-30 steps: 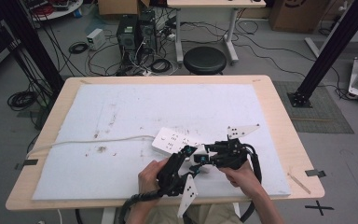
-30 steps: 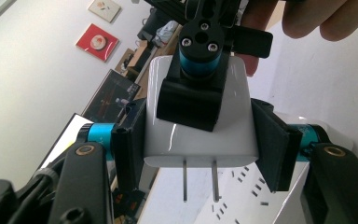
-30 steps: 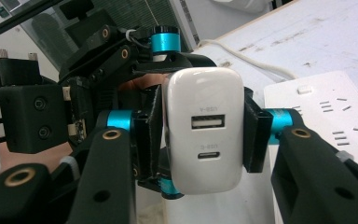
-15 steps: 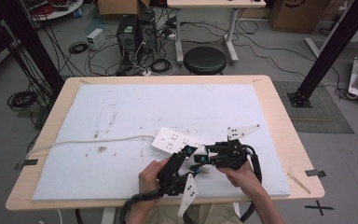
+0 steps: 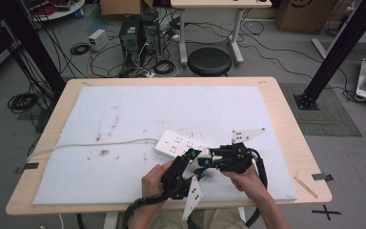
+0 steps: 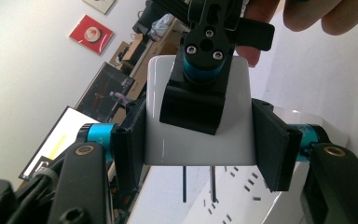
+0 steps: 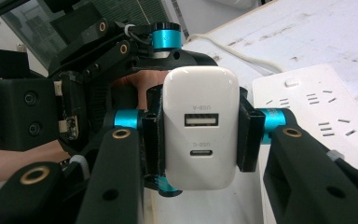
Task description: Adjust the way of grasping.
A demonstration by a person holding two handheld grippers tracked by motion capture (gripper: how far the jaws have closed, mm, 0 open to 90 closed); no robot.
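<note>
White-padded tabletop (image 5: pixel 124 109), front edge: both grippers pinch one white USB charger (image 7: pixel 200 126) above the power strip (image 5: pixel 176 143). Left gripper (image 6: pixel 200 140) clamps its sides; right gripper (image 7: pixel 198 130) too, ports facing its camera.

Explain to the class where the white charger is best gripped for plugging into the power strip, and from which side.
Grip the charger across its two flat side faces, coming from the port end. That leaves its prongs bare to meet the power strip. The right gripper holds it this way.
</note>
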